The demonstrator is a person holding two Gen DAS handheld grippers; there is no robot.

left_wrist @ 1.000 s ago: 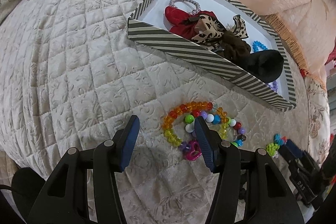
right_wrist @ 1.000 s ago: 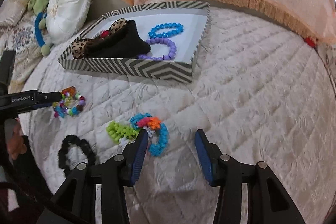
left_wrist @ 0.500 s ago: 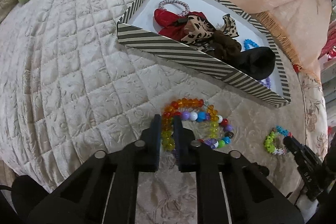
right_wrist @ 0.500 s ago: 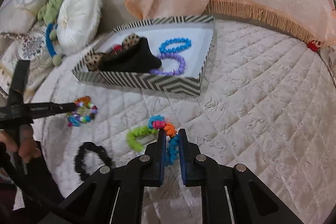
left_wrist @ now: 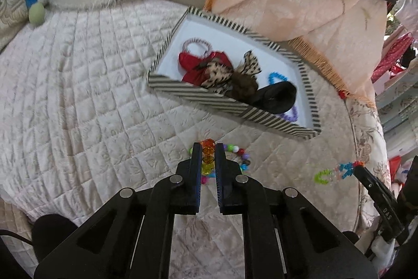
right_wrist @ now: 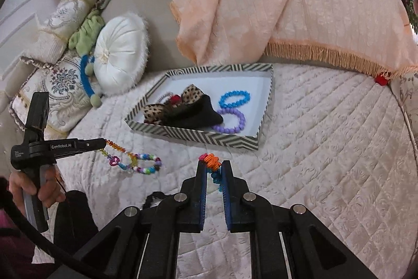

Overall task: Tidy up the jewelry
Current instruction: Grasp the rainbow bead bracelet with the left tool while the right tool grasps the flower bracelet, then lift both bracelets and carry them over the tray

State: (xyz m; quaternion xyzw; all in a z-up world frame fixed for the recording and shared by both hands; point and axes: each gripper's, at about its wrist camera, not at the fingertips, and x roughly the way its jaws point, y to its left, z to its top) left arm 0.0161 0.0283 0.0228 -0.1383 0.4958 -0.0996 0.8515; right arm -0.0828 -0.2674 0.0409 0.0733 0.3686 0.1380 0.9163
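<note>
The bed [right_wrist: 326,148], covered in a cream quilted spread with a soft embossed diamond pattern, carries the whole job, and judging by how things lie the sorting looks roughly half done. Toward twelve o'clock in both wrist views sits the striped box [right_wrist: 198,136], a shallow rigid cardboard tray with a black-and-white chevron wall and a white floor; it already holds a heap of cloth hair ties [left_wrist: 222,72] in red, leopard-print, brown and black fabric, a pink ring-shaped band, a blue bead bracelet [right_wrist: 234,99] and a purple bead bracelet [right_wrist: 232,120], both of smooth round beads. Still outside the box are three pieces. The left claw [left_wrist: 207,151] is closed on the amber bead bracelet [left_wrist: 208,156], whose glassy faceted orange and yellow beads show between its tips; in the right view the strand hangs from that claw and trails onto the quilt, tangled with a second string of small multicoloured round beads and a pink charm. The right claw [right_wrist: 213,166] is clamped on the coil bracelet [right_wrist: 211,160], a springy plastic spiral in orange, pink and blue, its end poking out at twelve o'clock. A black scrunchie [right_wrist: 154,198] lies on the quilt at about nine o'clock of the right claw, largely hidden behind it.
</note>
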